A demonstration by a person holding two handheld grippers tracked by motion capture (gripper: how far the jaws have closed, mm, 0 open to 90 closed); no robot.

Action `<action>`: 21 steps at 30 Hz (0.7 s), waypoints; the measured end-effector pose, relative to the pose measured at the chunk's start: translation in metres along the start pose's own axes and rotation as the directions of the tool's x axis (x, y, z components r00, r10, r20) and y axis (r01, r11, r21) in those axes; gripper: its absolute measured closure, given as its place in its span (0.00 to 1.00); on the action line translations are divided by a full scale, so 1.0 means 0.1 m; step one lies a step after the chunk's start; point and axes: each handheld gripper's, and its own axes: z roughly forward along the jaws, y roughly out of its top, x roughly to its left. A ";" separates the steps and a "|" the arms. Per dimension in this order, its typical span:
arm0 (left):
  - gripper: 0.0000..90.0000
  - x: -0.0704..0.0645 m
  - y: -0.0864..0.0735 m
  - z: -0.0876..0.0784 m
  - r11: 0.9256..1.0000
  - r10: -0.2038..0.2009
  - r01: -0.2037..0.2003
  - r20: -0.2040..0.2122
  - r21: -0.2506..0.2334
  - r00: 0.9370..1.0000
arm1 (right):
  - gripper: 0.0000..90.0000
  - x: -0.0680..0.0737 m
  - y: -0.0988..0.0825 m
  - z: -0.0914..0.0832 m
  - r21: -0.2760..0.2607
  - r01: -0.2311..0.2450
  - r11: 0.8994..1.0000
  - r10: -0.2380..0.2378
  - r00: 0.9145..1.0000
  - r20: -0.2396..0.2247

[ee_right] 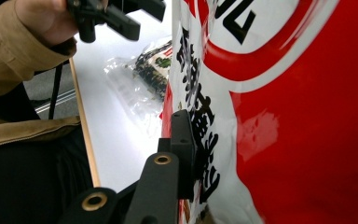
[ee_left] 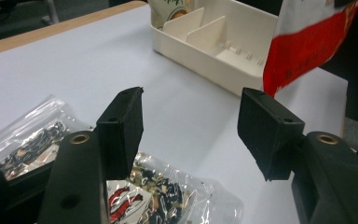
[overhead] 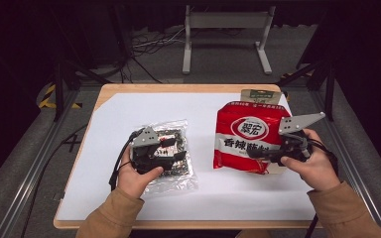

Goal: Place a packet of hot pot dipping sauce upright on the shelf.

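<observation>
Surface: white sheet (overhead: pixel 129 119) over a wooden table, dark room behind, cables on the floor beyond.
Landmark: cream divided tray (ee_left: pixel 223 42), empty in the compartments I can see, standing behind the red snack bag.
Red snack bag: big red-and-white pack (overhead: pixel 250 139), held up in front of the tray, its lower edge near the sheet.
Right gripper: right gripper (overhead: pixel 273 157) is closed on the bag's lower part; in its own view one jaw presses flat on the printed face (the other is hidden behind the film).
Left gripper: left gripper (ee_left: pixel 191 126) hovers well to the left of the tray, jaws spread wide, nothing between them.
Clear packet: crinkly clear packet (ee_left: pixel 163 196) lies flat under that gripper.
Risk one: glossy film, low grip, so the bag could slip or flop over the tray wall.
Risk two: the thin packet may skid on the sheet when the jaws close.
</observation>
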 end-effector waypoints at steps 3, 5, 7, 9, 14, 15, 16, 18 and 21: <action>0.45 0.02 -0.04 -0.02 1.000 -0.005 0.005 -0.008 0.010 1.000 | 0.92 -0.03 0.04 -0.04 -0.005 0.004 1.000 -0.004 1.000 0.015; 0.45 0.03 -0.06 -0.03 1.000 -0.007 0.008 -0.013 0.012 1.000 | 0.92 -0.05 0.06 -0.07 -0.006 0.010 1.000 -0.010 1.000 0.027; 0.45 0.05 -0.09 -0.05 1.000 -0.006 0.006 -0.020 0.015 1.000 | 0.92 -0.07 0.07 -0.09 -0.008 0.013 1.000 -0.013 0.999 0.038; 0.45 0.07 -0.12 -0.08 1.000 -0.015 0.016 -0.028 0.018 0.999 | 0.92 -0.12 0.09 -0.13 -0.009 0.016 1.000 -0.016 0.998 0.055; 0.45 0.11 -0.17 -0.11 0.999 -0.024 0.025 -0.042 0.023 0.999 | 0.92 -0.22 0.11 -0.22 -0.009 0.026 1.000 -0.025 0.995 0.096; 0.45 0.11 -0.18 -0.12 0.999 -0.031 0.032 -0.043 0.025 0.999 | 0.92 -0.24 0.11 -0.25 -0.009 0.028 1.000 -0.027 0.994 0.105; 0.45 0.12 -0.18 -0.13 0.999 -0.032 0.033 -0.048 0.023 0.998 | 0.92 -0.27 0.11 -0.27 -0.007 0.031 1.000 -0.030 0.993 0.113; 0.45 0.12 -0.19 -0.15 0.999 -0.032 0.033 -0.054 0.024 0.998 | 0.92 -0.34 0.12 -0.32 -0.009 0.029 1.000 -0.028 0.991 0.129; 0.44 0.13 -0.20 -0.18 0.999 -0.034 0.035 -0.062 0.022 0.998 | 0.92 -0.39 0.12 -0.35 -0.006 0.030 1.000 -0.029 0.990 0.141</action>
